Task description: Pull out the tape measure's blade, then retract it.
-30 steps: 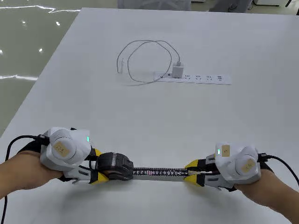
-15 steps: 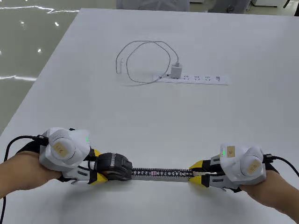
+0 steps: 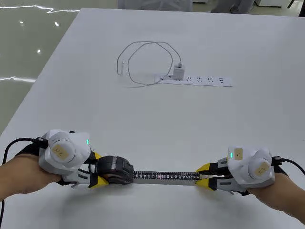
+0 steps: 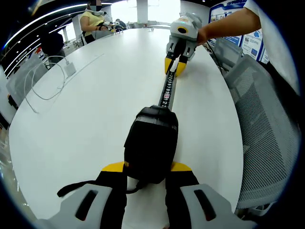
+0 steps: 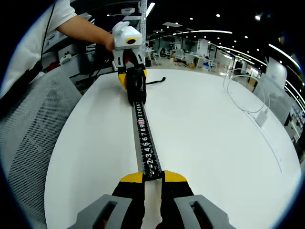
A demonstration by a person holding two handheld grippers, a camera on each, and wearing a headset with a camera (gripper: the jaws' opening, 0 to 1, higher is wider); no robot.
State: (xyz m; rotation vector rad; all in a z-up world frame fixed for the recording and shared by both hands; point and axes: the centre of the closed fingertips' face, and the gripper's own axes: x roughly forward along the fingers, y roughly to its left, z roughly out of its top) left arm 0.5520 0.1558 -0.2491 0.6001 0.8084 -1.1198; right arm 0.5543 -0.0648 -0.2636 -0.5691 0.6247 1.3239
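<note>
Tape measure (image 3: 114,170) clamped in left gripper (image 3: 99,170) jaws, blade (image 3: 164,176) out along counter (image 3: 190,119), tip pinched in right gripper (image 3: 203,175) jaws

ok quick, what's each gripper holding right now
Left gripper: shut on the tape measure case.
Right gripper: shut on the blade, near its end.

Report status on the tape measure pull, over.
Left gripper shut on black plastic tape measure case. Right gripper shut on tip of dark numbered blade, stretched along white table. White power strip and looped cable well clear.
</note>
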